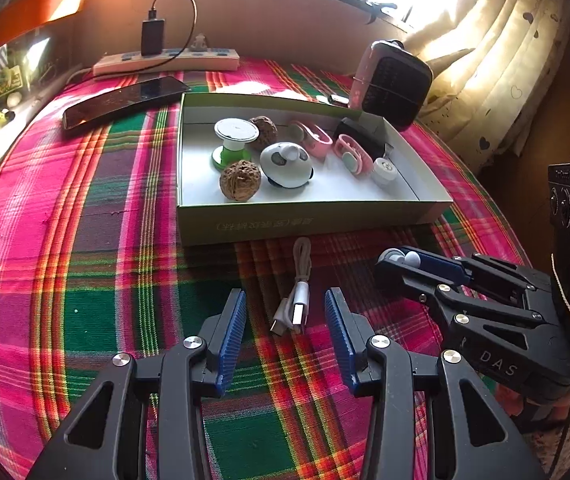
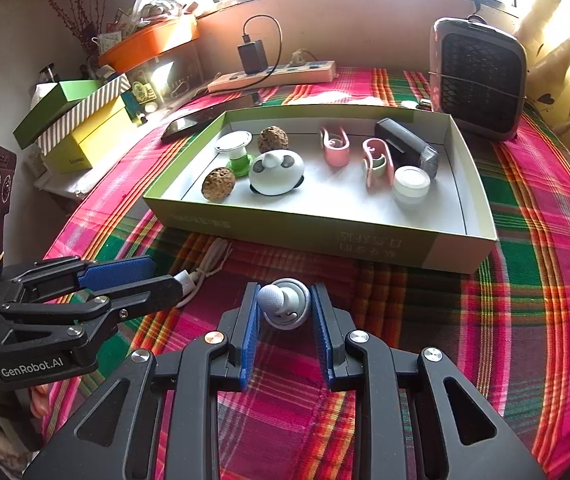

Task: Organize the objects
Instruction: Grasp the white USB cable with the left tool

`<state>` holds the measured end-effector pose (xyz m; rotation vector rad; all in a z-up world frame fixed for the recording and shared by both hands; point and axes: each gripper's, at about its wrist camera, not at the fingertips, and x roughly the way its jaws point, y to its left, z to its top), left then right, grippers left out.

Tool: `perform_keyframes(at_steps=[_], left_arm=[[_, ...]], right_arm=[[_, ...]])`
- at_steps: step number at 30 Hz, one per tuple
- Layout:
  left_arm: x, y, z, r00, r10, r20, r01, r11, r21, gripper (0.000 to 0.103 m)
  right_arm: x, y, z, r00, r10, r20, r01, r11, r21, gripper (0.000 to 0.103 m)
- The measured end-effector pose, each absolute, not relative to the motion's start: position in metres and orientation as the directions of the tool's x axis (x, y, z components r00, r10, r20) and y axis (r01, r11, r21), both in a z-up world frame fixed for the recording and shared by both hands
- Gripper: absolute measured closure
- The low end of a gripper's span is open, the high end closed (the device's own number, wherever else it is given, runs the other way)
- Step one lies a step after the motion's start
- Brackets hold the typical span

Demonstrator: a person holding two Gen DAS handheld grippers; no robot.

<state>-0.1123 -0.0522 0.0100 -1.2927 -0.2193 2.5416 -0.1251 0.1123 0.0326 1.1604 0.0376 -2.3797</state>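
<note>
A shallow green-and-white box [image 1: 305, 220] [image 2: 325, 236] sits mid-table and holds two walnuts, a panda-shaped gadget [image 1: 287, 164], a green-and-white spool, two pink clips and a white cap. In front of it lies a bundled white USB cable [image 1: 301, 292] [image 2: 205, 268]. My left gripper [image 1: 285, 300] [image 2: 165, 276] is open, its blue pads on either side of the cable's plugs without touching them. My right gripper [image 2: 283, 300] [image 1: 401, 260] is shut on a small round white earbud-like piece [image 2: 285, 306], just above the plaid cloth near the box's front wall.
A dark phone [image 1: 125, 100], a power strip with a black charger [image 1: 165, 60] and a small pink-and-black heater [image 2: 479, 76] stand behind the box. Stacked green, striped and yellow boxes [image 2: 77, 128] sit off the table's left edge. A curtain hangs at the right.
</note>
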Motion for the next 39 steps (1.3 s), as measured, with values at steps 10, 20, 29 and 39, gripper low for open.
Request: perform_keyframes(at_steps=[10,20,29,39], left_arm=[[-0.117,-0.039,0.007,-0.573,0.255,-0.779,-0.194,-0.966,-0.173,0.064],[-0.117,-0.035,0.007,-0.587,0.226,-0.777,-0.202,-0.971,-0.129,0.065],[-0.117,-0.038,0.006,-0.6,0.191,-0.777,-0.184,-0.978,-0.098,0.083],[-0.118,-0.042,0.006,-0.606,0.186,-0.773,-0.173,-0.98,-0.1,0.089]], right_arm=[[-0.126,0.115,0.032,-0.526,-0.41,-0.745,0.437,-0.882,0.177,0.076],[-0.128,0.116,0.028,-0.52,-0.405,-0.752,0.432,-0.884,0.177,0.076],[-0.127,0.116,0.025,-0.518,-0.405,-0.753,0.43,-0.885,0.181,0.077],[-0.128,0.116,0.025,-0.518,-0.404,-0.754,0.43,-0.885,0.18,0.077]])
